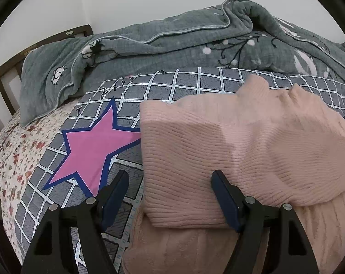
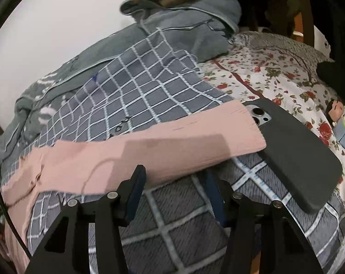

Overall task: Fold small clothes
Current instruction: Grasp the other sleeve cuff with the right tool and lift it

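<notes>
The pink sweater (image 1: 218, 141) lies on the bed, on top of a grey checked cover (image 1: 172, 84) that has a big pink star (image 1: 92, 150) printed on it. In the left wrist view one part of the sweater is folded over the rest, and its ribbed edge comes close to the camera.

The left tool (image 1: 170, 189) is wide open and holds nothing. Its left finger is over the checked cover beside the sweater, and its right finger is over the folded sweater edge. I cannot tell if the fingers touch the cloth.

The right tool (image 2: 174, 182) is also wide open with nothing between its fingers. One sleeve (image 2: 149, 146) of the sweater stretches across the checked cover just in front of it. The end of the sleeve rests on the top corner of a black phone (image 2: 293, 155), which lies face down, partly on the checked cover and partly on a flowered sheet (image 2: 275, 77).

A grey-green blanket (image 1: 149, 45) is bunched at the far side of the bed. A small doll (image 2: 341, 123) lies on the flowered sheet near the phone.
</notes>
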Tool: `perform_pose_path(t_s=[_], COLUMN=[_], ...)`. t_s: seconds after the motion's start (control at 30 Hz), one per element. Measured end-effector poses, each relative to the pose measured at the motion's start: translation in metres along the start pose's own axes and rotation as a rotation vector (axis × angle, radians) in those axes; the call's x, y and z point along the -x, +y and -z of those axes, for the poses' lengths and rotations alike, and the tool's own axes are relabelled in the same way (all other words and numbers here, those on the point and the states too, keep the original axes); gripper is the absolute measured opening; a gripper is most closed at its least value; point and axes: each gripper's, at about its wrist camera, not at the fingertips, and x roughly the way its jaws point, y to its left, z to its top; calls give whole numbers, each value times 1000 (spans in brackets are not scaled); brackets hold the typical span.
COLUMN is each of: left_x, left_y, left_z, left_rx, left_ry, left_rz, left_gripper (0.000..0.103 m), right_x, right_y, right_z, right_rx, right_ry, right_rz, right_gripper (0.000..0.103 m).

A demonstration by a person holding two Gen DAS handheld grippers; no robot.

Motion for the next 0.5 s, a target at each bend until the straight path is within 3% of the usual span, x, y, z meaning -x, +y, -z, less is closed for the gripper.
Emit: perform_pose_path(t_s=[0.07,0.13,0.23,0.37,0.5], left_x=[0,1,1,2,3], left_y=[-2,-3,-3,-2,1], left_z=[0,0,0,0,0], left_rx=[-8,-14,-14,-7,10], left_ry=[-2,-5,-5,-10,-12], left_rz=[-11,-18,-19,-11,8], left_gripper=[74,74,74,74,75], right_x=[-3,-4,-3,15,47], right_y=[0,4,9,26,58], right_z=[-3,-4,-8,-14,-22], right_rx=[5,34,67,132,220], right_ry=[-6,-15,-10,-62,-169], right_rz=[13,55,50,90,118], right_gripper=[48,24,7,7,6])
